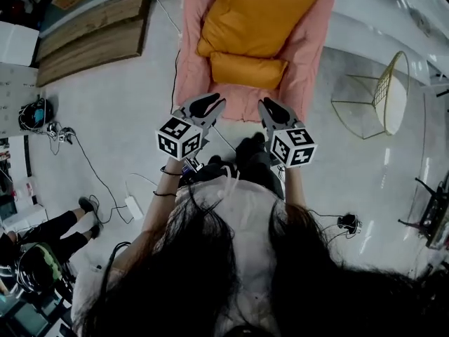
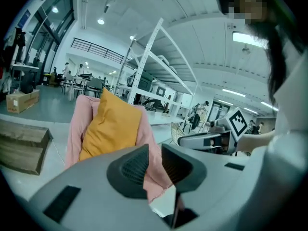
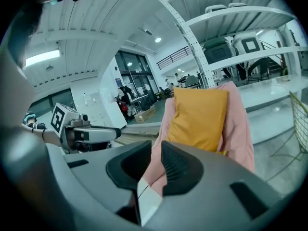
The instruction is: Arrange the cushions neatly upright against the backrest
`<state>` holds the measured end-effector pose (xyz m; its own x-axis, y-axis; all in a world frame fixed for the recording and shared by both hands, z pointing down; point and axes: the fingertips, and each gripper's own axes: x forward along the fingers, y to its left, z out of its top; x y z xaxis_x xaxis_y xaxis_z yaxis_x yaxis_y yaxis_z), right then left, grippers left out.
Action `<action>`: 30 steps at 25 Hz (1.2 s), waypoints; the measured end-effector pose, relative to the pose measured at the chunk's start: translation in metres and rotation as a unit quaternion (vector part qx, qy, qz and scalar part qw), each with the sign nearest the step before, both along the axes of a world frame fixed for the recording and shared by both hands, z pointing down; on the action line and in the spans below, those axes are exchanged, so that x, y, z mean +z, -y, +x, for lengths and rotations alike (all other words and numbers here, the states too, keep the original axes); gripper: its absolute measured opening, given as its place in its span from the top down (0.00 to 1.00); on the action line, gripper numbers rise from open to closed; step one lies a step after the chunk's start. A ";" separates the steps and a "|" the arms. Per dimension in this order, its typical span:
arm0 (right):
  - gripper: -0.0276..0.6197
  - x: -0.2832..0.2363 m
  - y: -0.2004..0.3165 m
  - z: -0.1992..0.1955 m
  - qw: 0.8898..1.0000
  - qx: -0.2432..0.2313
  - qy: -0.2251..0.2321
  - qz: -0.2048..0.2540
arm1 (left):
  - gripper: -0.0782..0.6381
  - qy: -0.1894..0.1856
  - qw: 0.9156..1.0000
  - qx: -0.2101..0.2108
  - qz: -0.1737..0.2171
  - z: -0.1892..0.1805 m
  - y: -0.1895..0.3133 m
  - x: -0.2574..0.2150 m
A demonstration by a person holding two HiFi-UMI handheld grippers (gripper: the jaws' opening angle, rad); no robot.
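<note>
The left hand-held gripper [image 1: 209,106] and right hand-held gripper [image 1: 270,109], jaws nearly together and empty, hover by the pink chair's [image 1: 193,62] front edge, seemingly poised to reach in, since the large orange cushion [image 1: 256,12] already leans on the backrest [image 3: 239,119] while the small orange cushion [image 1: 247,70] lies low at its foot.

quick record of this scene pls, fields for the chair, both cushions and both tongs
chair: pink, padded
large cushion: orange, upright against the backrest
small cushion: orange, lying on the seat in front of the large one
left tongs: by the seat's front edge, jaws narrowly apart, grip unclear
right tongs: same place, same state
</note>
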<state>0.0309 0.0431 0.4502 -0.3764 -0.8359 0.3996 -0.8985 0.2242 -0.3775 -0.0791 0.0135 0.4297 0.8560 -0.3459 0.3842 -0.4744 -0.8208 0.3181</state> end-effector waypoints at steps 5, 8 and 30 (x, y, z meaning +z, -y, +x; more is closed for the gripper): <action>0.84 -0.010 -0.020 -0.055 0.999 0.037 0.005 0.007 | 0.77 -0.010 0.999 0.036 0.007 -0.051 -0.017 -0.002; 0.84 -0.014 -0.038 -0.080 0.998 0.062 0.008 0.008 | 0.77 -0.015 0.998 0.060 0.005 -0.074 -0.031 -0.001; 0.84 -0.030 -0.146 -0.131 0.998 0.064 0.004 0.001 | 0.77 -0.025 0.996 0.087 0.004 -0.095 -0.132 -0.007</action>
<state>-0.1000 0.1894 0.4203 -0.2697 -0.8777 0.3961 -0.9168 0.1082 -0.3843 -0.1740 0.1455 0.4228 0.9210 -0.1926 0.3386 -0.3083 -0.8917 0.3313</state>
